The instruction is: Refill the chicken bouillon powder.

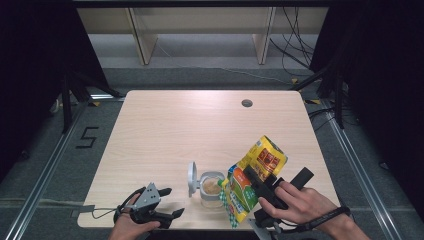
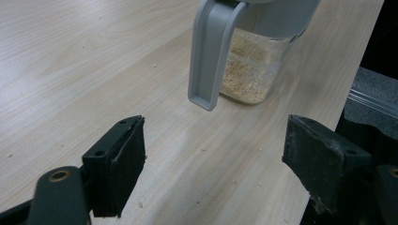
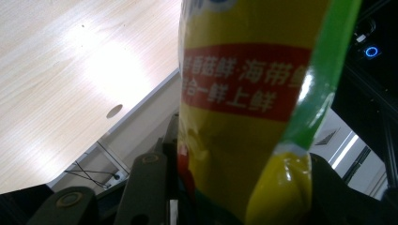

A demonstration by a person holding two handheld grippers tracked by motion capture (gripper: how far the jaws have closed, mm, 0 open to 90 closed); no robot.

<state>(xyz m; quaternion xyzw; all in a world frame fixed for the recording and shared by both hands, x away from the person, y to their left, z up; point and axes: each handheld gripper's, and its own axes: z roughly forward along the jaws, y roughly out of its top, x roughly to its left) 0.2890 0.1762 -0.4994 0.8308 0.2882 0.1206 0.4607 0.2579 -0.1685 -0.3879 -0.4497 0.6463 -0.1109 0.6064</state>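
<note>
A: In the high view, the right gripper (image 1: 256,186) holds a yellow and green bag (image 1: 252,176) tilted over a clear jar (image 1: 212,189) near the front edge of the table (image 1: 175,130). The bag's lower corner hangs at the jar's mouth.

B: The right gripper view puts the same bag (image 3: 244,108) up close. The fingers (image 3: 145,187) press on it from both sides, so they are part closed around the bag. A red band with white print crosses it, and a green strip runs down one edge. That lettering is too small to read from above.

A: And the jar?

B: The left gripper view shows it best. The jar (image 2: 253,65) holds pale crumbs low down, and its grey flip lid (image 2: 209,51) hangs open towards the camera. Loose crumbs lie scattered on the table (image 2: 70,56) around it. From above, the lid (image 1: 192,179) stands up at the jar's left.

A: The left gripper (image 1: 167,203)?

B: It rests at the front edge, left of the jar and apart from it. Its fingers (image 2: 119,164) stand wide open with nothing between them, only bare table.

A: The high view also shows a round hole (image 1: 247,103) near the table's far edge. The right gripper view catches it (image 3: 114,111) too, beside the bag.
</note>
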